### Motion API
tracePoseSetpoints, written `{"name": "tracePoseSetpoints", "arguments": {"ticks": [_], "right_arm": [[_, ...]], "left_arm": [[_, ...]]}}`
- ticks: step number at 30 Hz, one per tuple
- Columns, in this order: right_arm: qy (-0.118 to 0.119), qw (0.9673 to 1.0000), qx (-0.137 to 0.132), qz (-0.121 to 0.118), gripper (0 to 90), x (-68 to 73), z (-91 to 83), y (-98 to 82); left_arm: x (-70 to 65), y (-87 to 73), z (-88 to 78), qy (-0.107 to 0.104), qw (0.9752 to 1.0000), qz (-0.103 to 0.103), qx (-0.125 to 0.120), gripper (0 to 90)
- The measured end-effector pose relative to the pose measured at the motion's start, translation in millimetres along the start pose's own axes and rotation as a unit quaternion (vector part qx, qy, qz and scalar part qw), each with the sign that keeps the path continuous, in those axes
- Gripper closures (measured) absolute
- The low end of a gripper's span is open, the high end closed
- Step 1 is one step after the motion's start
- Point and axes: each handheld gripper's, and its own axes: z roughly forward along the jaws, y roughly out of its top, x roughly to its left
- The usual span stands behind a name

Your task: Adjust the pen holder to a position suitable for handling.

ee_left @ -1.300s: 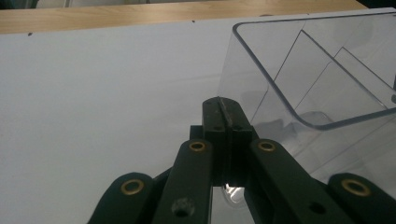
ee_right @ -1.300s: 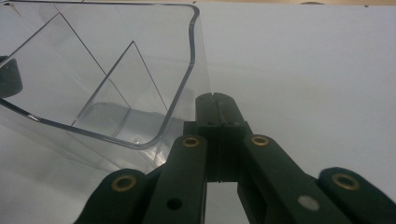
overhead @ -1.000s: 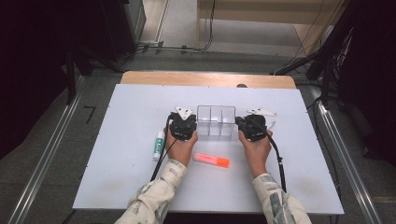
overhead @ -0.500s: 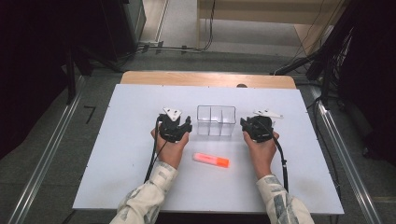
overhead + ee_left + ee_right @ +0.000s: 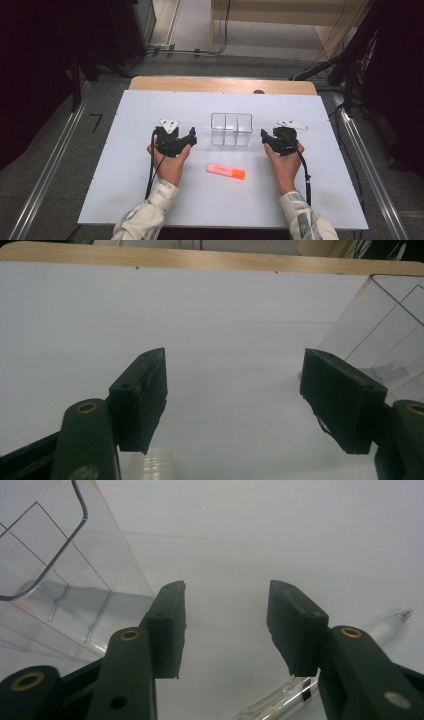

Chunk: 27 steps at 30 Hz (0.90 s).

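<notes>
Orange highlighter marker [image 5: 226, 171] lies flat on the white rectangular tabletop [image 5: 125, 175], toward the near edge and about midway between the side edges, touched by neither gripper. Behind it, near the middle of the tabletop, stands a clear plastic box with three compartments [image 5: 231, 129]. The left gripper [image 5: 176, 140] rests on the tabletop to the left of the box, with its jaws wide apart and nothing between them; a white ribbed cap [image 5: 150, 466] shows just under its left jaw. The right gripper [image 5: 280, 141] rests to the right of the box, its jaws also apart and empty. A transparent pen with a pointed tip [image 5: 385, 626] lies on the tabletop beneath its right jaw.
</notes>
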Motion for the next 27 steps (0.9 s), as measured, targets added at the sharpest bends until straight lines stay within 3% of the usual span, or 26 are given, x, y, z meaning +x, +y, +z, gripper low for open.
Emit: {"name": "tracePoseSetpoints", "arguments": {"ticks": [6, 16, 27], "right_arm": [[-0.005, 1.0, -0.002, -0.006, 35.3, -0.7, -6.1, -2.6], [-0.013, 0.9999, -0.005, 0.001, 33.3, -10.6, -12.7, -8.1], [-0.024, 0.9996, -0.002, 0.012, 32.3, -20.5, -15.5, -12.9]], "left_arm": [[18.4, -4.5, -9.7, 0.002, 0.9999, -0.012, -0.001, 23.9], [48.2, -9.4, -26.9, 0.013, 0.9993, -0.034, -0.01, 23.4], [59.8, -17.0, -31.4, 0.021, 0.9992, -0.034, -0.003, 23.4]]}}
